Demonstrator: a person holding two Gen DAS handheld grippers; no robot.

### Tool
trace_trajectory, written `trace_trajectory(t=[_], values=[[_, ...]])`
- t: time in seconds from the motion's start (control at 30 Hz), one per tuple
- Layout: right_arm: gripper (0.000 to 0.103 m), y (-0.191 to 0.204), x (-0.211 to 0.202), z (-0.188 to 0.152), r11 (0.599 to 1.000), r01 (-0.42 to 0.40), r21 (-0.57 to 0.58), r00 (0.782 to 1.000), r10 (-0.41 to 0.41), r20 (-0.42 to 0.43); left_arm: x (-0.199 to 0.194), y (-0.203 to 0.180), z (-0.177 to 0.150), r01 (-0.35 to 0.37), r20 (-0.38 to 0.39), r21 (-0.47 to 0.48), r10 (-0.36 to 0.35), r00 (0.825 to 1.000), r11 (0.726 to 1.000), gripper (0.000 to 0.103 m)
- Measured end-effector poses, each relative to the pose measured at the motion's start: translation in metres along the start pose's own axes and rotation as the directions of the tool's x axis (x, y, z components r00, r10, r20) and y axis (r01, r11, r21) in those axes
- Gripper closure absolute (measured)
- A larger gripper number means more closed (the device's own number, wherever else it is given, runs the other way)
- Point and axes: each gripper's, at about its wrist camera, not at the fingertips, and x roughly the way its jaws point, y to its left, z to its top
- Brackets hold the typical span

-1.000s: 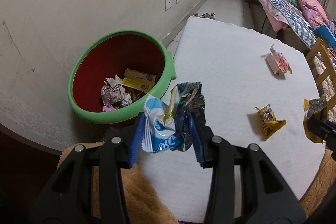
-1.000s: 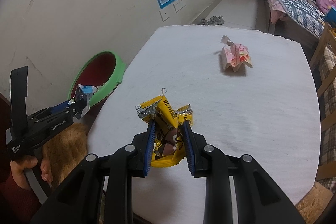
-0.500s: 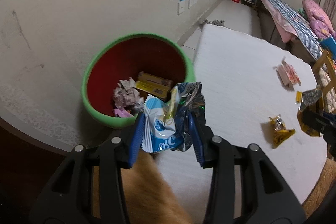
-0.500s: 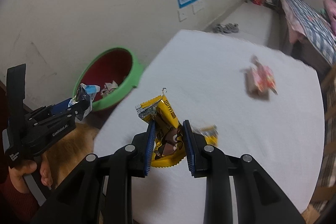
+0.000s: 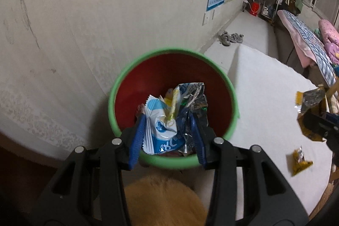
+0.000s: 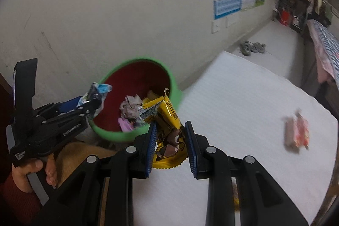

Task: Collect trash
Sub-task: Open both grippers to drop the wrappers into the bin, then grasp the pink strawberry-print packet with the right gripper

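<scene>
clamping crumpled wrappers (image 5: 167, 120) over the bin (image 5: 127, 79), yellow wrapper (image 6: 169, 130) pinched alongside, risked light foil drifting past the rim on release

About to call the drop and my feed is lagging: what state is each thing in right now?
Left gripper: shut on blue-and-white wrapper, over the bin.
Blue-and-white wrapper: crumpled, clamped.
Right gripper: shut on yellow wrapper, near the bin rim.
Yellow wrapper: clamped, upright.
Green bin: open, partly filled.
Pink wrapper: lying on the table.
Small yellow wrapper: lying on the table.
</scene>
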Motion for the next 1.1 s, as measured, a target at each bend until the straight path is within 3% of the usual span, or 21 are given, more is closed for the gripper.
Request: trace_trajectory(t=[0.17, 0.23, 0.27, 0.3, 0.33, 0.43, 0.53, 0.6, 0.67, 0.7, 0.8, 0.87, 0.97, 1.03, 1.1], values=[[0.076, 0.013, 0.038, 0.032, 0.996, -0.088, 0.023, 0.996, 0.089, -0.019, 0.02, 0.012, 0.014, 0.004, -0.014, -0.029, -0.005, 1.0, 1.0, 0.061], [0.074, 0.015, 0.048, 0.041, 0.994, -0.109, 0.029, 0.994, 0.11, -0.019, 0.03, 0.016, 0.018, 0.007, -0.03, -0.039, -0.008, 1.0, 0.999, 0.052], [0.066, 0.015, 0.054, 0.045, 0.992, -0.123, 0.034, 0.992, 0.124, -0.016, 0.032, 0.018, 0.018, 0.0, -0.032, -0.048, -0.002, 0.999, 0.999, 0.045], [0.046, 0.015, 0.06, 0.049, 0.989, -0.145, 0.042, 0.989, 0.146, -0.016, 0.033, 0.021, 0.018, -0.01, -0.028, -0.061, 0.008, 1.0, 0.998, 0.031], [0.036, 0.015, 0.064, 0.051, 0.986, -0.16, 0.054, 0.987, 0.161, -0.014, 0.034, 0.023, 0.017, -0.022, -0.02, -0.079, 0.02, 1.0, 0.997, 0.026], [0.036, -0.001, 0.066, 0.057, 0.978, -0.183, 0.101, 0.983, 0.183, 0.003, 0.04, 0.029, 0.015, -0.033, -0.04, -0.106, 0.028, 0.999, 0.994, 0.023], [0.026, -0.04, 0.054, 0.056, 0.985, -0.097, 0.141, 0.995, 0.095, 0.025, 0.039, 0.031, 0.011, -0.039, -0.051, -0.112, 0.033, 0.998, 0.993, 0.023], [0.023, -0.084, 0.039, 0.044, 0.982, 0.024, 0.187, 0.999, -0.031, 0.034, 0.033, 0.03, 0.01, -0.045, -0.042, -0.098, 0.041, 0.998, 0.994, 0.023], [0.023, -0.133, 0.025, 0.03, 0.954, 0.182, 0.24, 0.982, -0.19, 0.01, 0.022, 0.019, 0.006, -0.033, -0.035, -0.079, 0.03, 0.999, 0.996, 0.023], [0.022, -0.16, 0.016, 0.02, 0.924, 0.264, 0.277, 0.962, -0.271, -0.012, 0.019, 0.013, 0.005, -0.017, -0.037, -0.073, 0.014, 0.999, 0.997, 0.023], [0.02, -0.237, 0.004, -0.01, 0.815, 0.396, 0.423, 0.915, -0.39, -0.106, 0.008, -0.021, -0.009, 0.079, -0.066, -0.06, -0.083, 0.994, 0.995, 0.021], [0.021, -0.281, 0.016, -0.03, 0.753, 0.375, 0.54, 0.927, -0.32, -0.197, 0.005, -0.056, -0.023, 0.177, -0.12, -0.044, -0.181, 0.976, 0.983, 0.021], [0.022, -0.301, 0.036, -0.038, 0.74, 0.304, 0.6, 0.952, -0.216, -0.216, 0.0, -0.112, -0.039, 0.286, -0.171, 0.02, -0.279, 0.945, 0.958, 0.021], [0.048, -0.301, 0.047, -0.041, 0.751, 0.271, 0.602, 0.96, -0.166, -0.225, -0.003, -0.15, -0.049, 0.349, -0.21, 0.073, -0.328, 0.921, 0.934, 0.021], [0.056, -0.296, 0.04, -0.04, 0.761, 0.254, 0.596, 0.966, -0.168, -0.198, -0.006, -0.175, -0.055, 0.382, -0.228, 0.117, -0.35, 0.909, 0.917, 0.021]])
